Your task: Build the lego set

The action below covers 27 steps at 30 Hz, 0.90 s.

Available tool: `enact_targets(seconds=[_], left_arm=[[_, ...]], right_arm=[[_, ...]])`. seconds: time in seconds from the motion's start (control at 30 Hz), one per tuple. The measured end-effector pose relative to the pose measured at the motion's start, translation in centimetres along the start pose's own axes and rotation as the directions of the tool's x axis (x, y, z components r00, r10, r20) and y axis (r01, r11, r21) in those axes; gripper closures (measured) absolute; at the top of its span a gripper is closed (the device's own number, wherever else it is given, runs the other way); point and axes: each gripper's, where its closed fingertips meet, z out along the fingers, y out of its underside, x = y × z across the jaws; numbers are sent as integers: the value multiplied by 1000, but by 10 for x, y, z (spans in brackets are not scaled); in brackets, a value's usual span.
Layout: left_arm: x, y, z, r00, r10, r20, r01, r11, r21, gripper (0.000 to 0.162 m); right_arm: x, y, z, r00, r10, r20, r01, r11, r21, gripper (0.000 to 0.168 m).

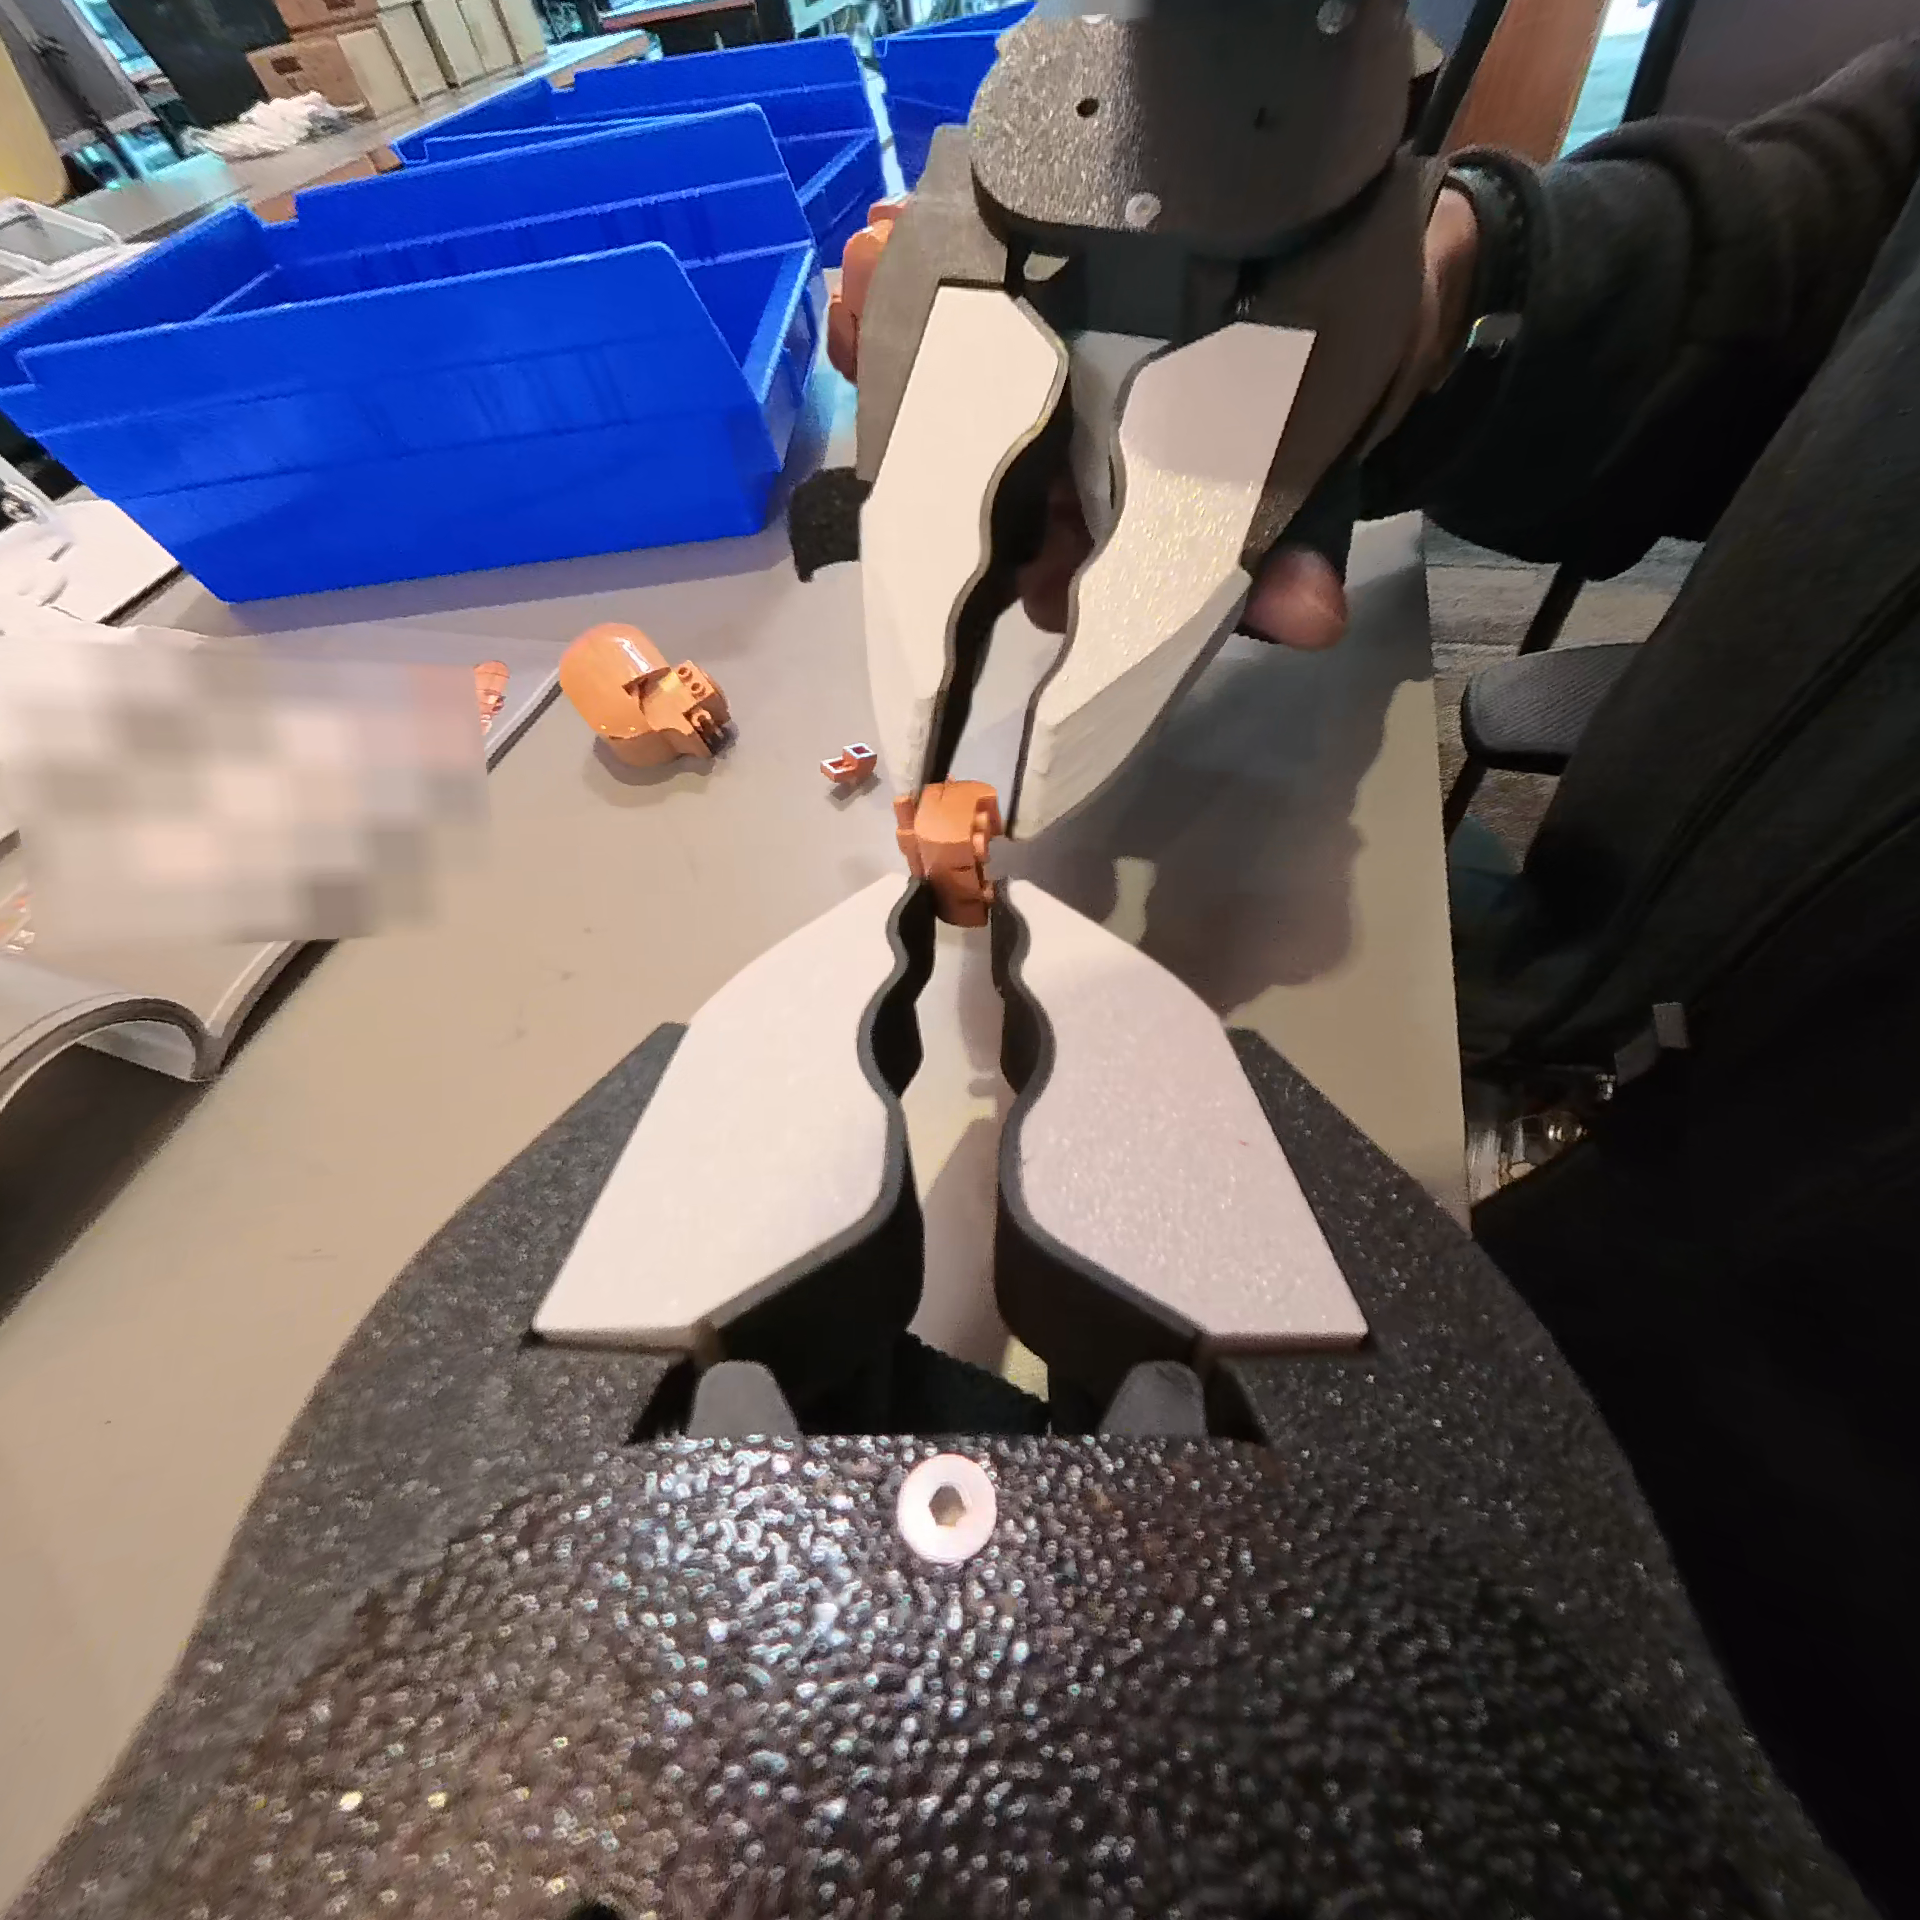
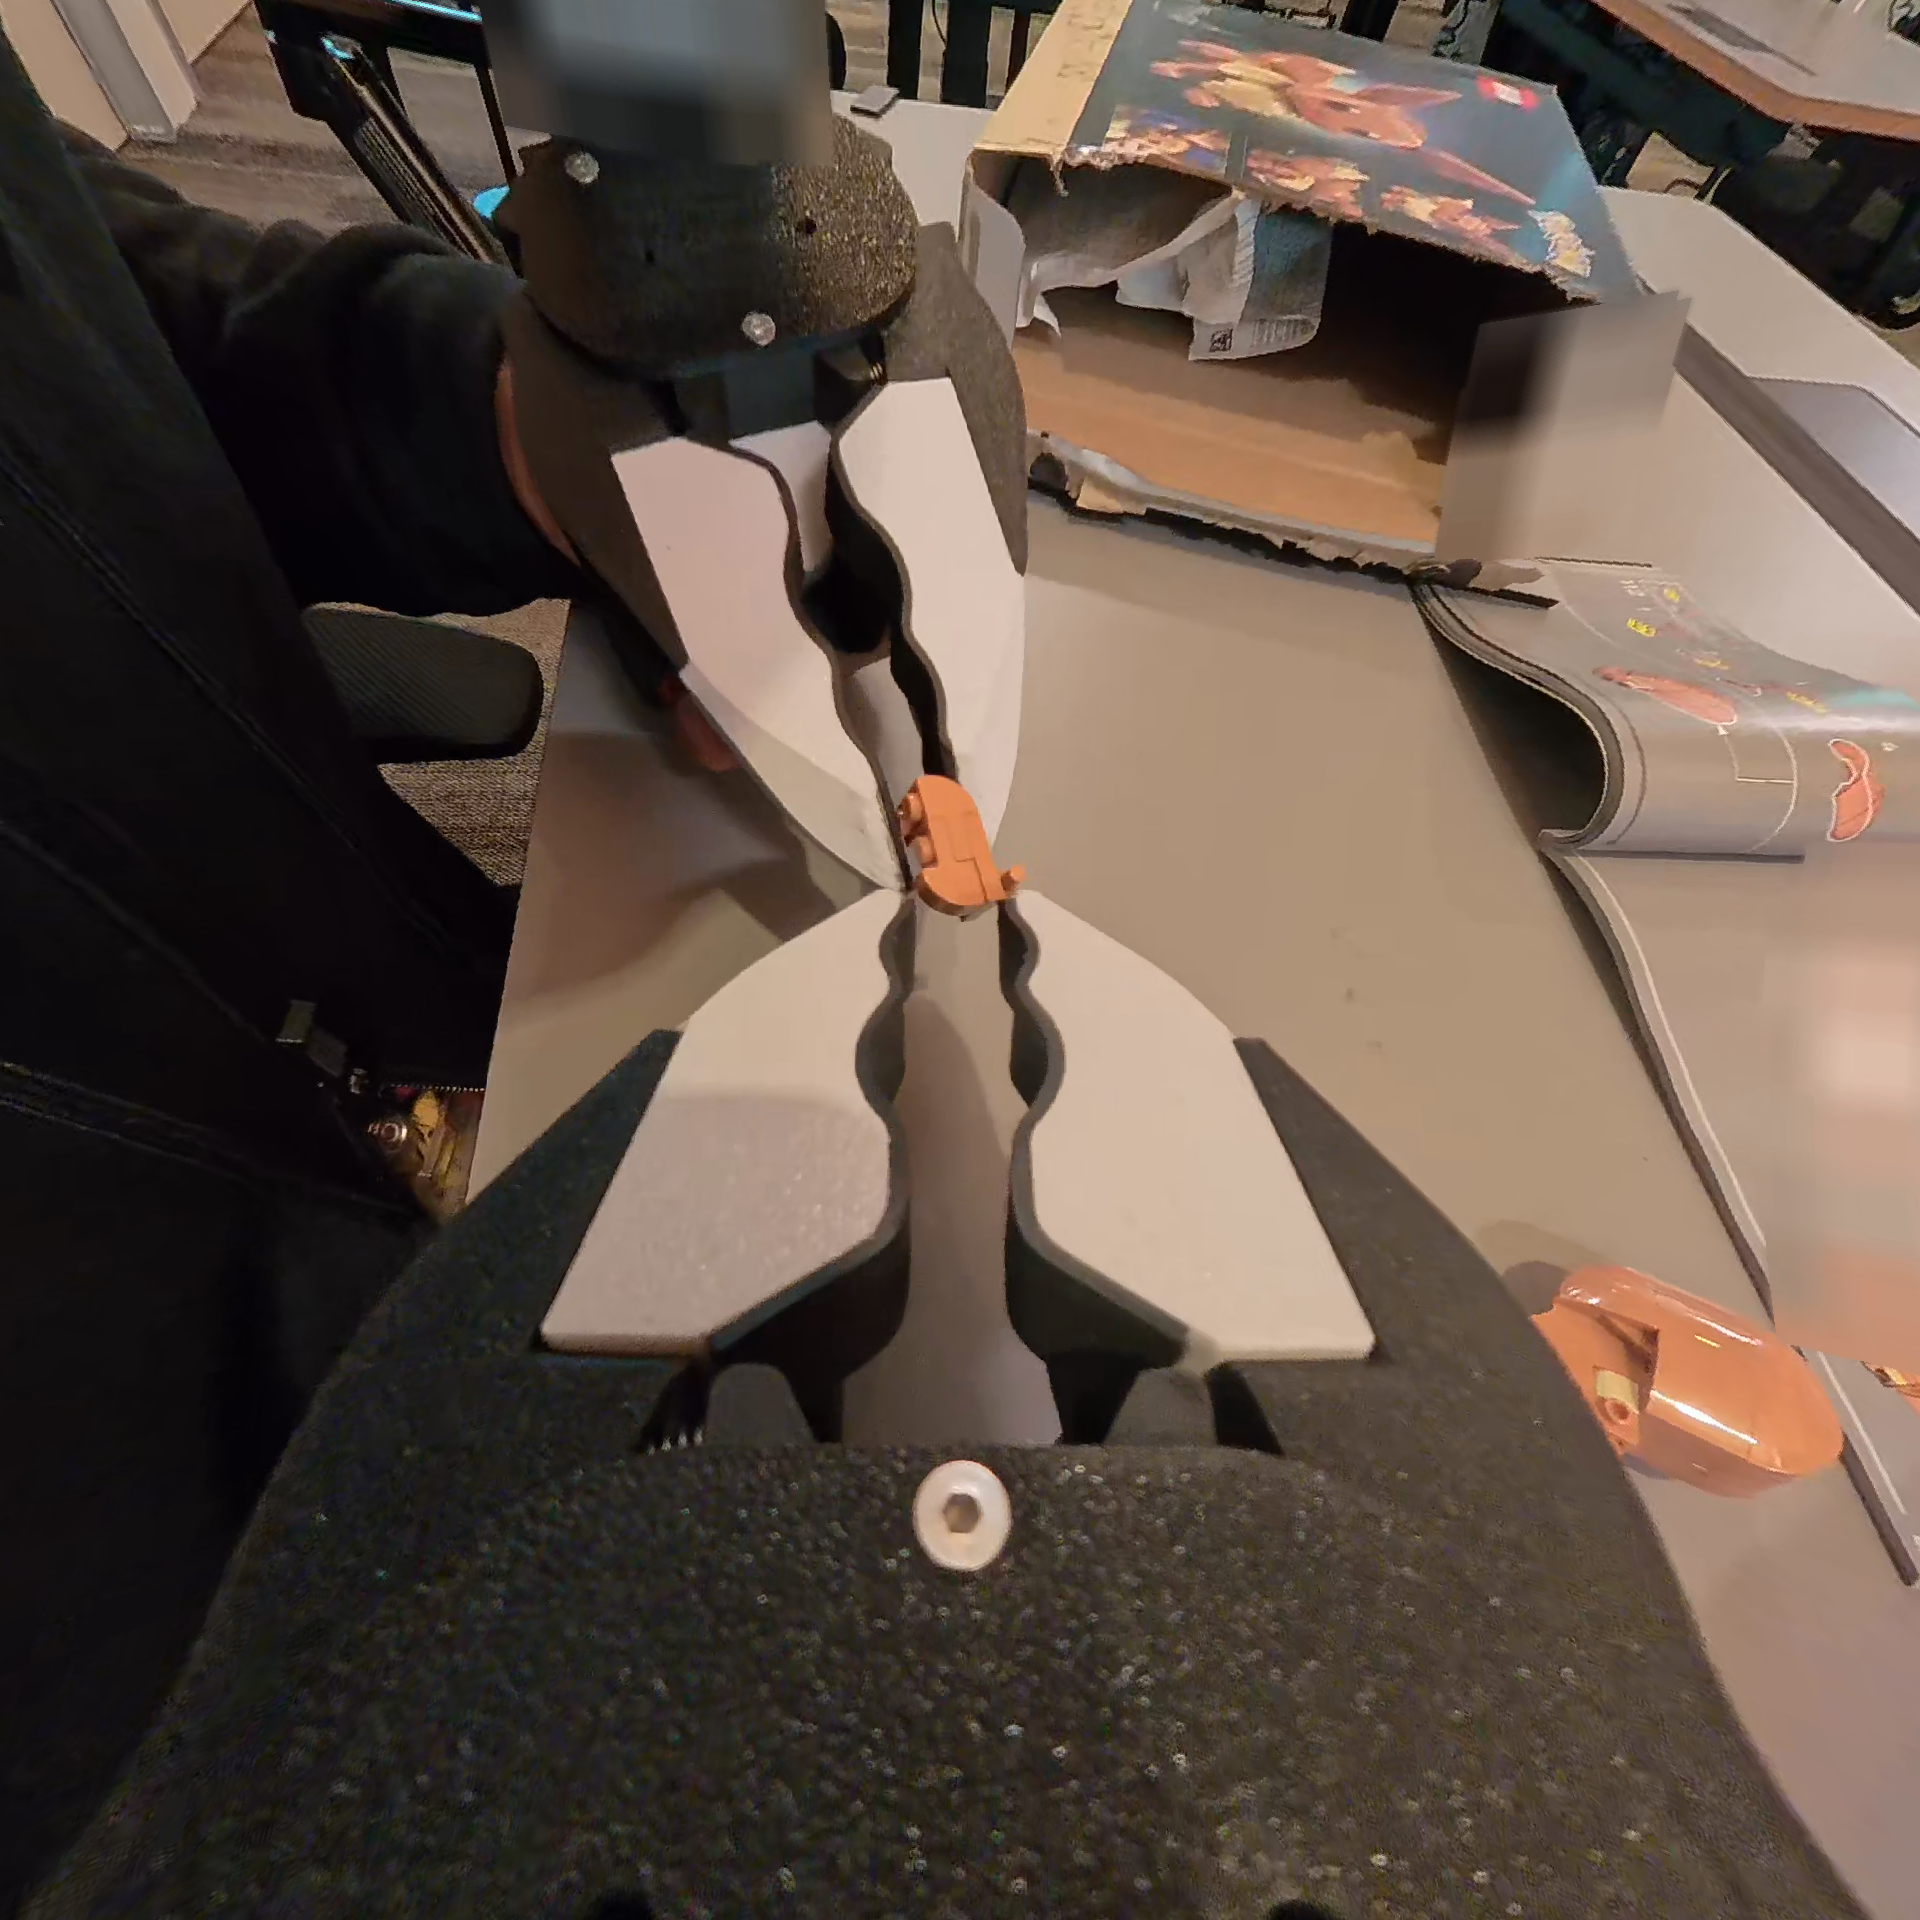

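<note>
A small orange lego piece (image 1: 951,847) is held in the air between both grippers, which meet tip to tip above the grey table (image 1: 623,987). My left gripper (image 1: 954,899) is shut on its lower part. My right gripper (image 1: 961,805) comes in from above and is shut on its upper part. In the right wrist view the same piece (image 2: 951,847) sits between my right gripper (image 2: 956,906) and the left gripper (image 2: 935,844). A rounded orange lego sub-assembly (image 1: 644,707) lies on the table; it also shows in the right wrist view (image 2: 1683,1392). A tiny orange bracket (image 1: 852,767) lies near it.
Blue storage bins (image 1: 416,416) stand at the back left. An open instruction booklet (image 2: 1714,748) lies beside the work spot, and a torn cardboard lego box (image 2: 1299,312) lies behind it. A person in dark sleeves (image 1: 1714,312) holds the grippers at the table's edge. My two grippers' fingertips are within a few centimetres of each other.
</note>
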Motion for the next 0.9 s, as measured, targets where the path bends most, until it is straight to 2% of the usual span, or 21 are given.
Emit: enact_targets(seconds=[0.4, 0.9], left_arm=[[0, 2, 1, 997, 71, 8, -71, 997, -34, 151], [3, 4, 3, 993, 120, -6, -121, 989, -81, 151]], right_arm=[[-3, 1, -1, 1000, -17, 10, 17, 1000, 2, 147], [-3, 8, 0, 997, -73, 2, 73, 994, -80, 156]])
